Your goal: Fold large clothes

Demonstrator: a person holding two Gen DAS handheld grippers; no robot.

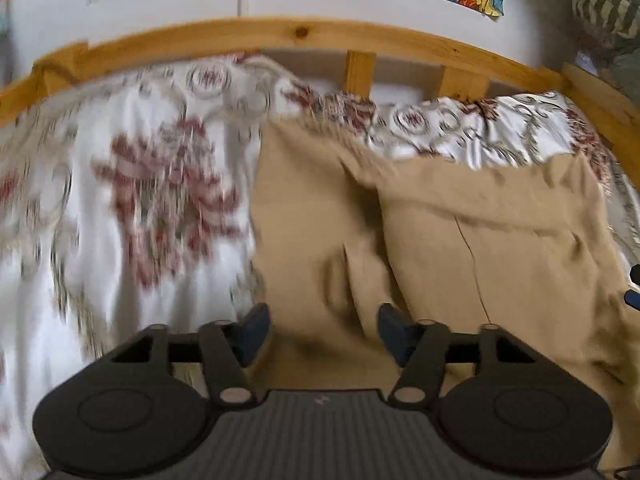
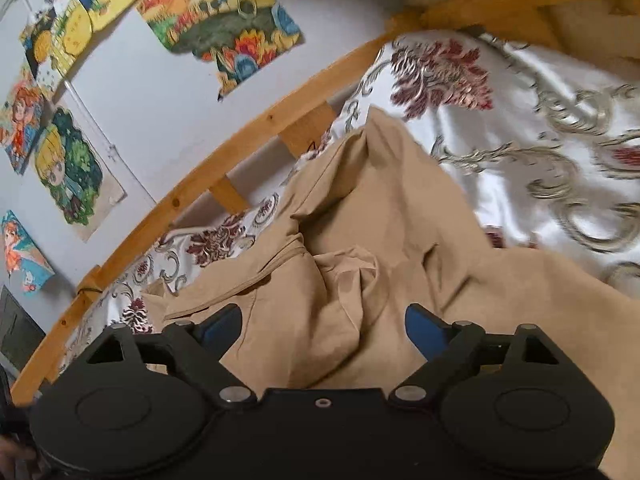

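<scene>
Across the left wrist view, I find the left gripper [image 1: 324, 330] with jaws spread wide and nothing held, poised over the tan garment [image 1: 400, 240], which lies rumpled on the floral bedspread [image 1: 120, 184] below the wooden bed rail [image 1: 280, 36]. Motion blur suggests a pinch now could take bedspread along with cloth. Through the right wrist view, the right gripper [image 2: 322, 328] likewise stands wide apart and empty above the bunched garment [image 2: 360, 240]. Its layers are heaped and creased; I judge a grab here risks catching several thicknesses, skewing any fold.
</scene>
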